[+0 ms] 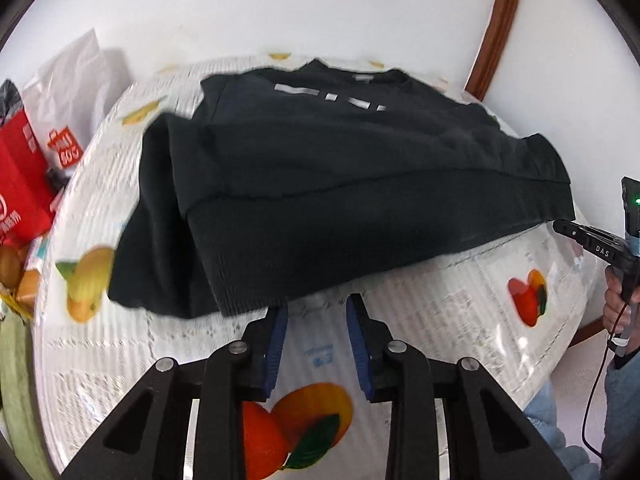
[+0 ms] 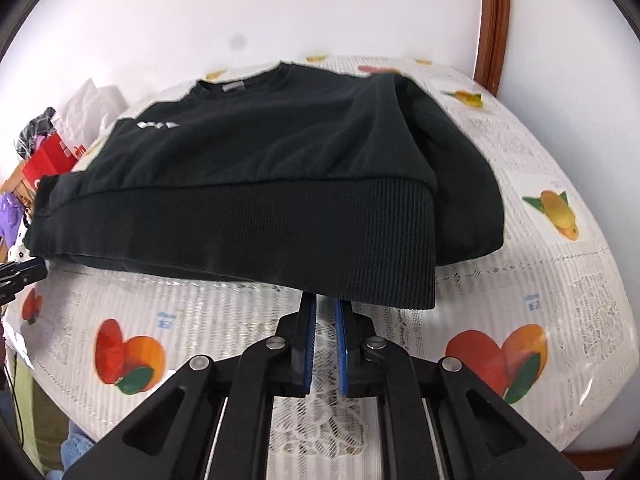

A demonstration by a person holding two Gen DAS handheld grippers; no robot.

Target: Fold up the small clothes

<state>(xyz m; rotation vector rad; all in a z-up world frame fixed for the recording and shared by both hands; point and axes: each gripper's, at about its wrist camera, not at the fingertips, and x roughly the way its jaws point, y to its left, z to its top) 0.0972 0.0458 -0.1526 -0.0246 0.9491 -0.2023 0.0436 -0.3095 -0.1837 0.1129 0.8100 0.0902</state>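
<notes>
A black sweatshirt point(image 1: 320, 184) point(image 2: 260, 160) lies face up on a round table covered with a fruit-print cloth point(image 1: 460, 300) point(image 2: 220, 312). Its ribbed hem faces me, and a sleeve lies along each side. My left gripper point(image 1: 316, 308) is open at the hem's left end; one blue pad point(image 1: 278, 328) touches the edge and nothing is pinched. My right gripper point(image 2: 324, 304) is nearly closed, its tips hidden under the hem near the right corner, shut on the rib. In the left wrist view the right gripper point(image 1: 564, 227) meets the hem's far corner. The left gripper point(image 2: 24, 272) shows at the right wrist view's left edge.
A red carton point(image 1: 20, 184) and a white plastic bag point(image 1: 76, 92) crowd the table's left side. A curved wooden frame point(image 1: 496, 28) point(image 2: 492, 20) stands against the white wall behind. A person's hand point(image 1: 616, 304) holds the right gripper's handle.
</notes>
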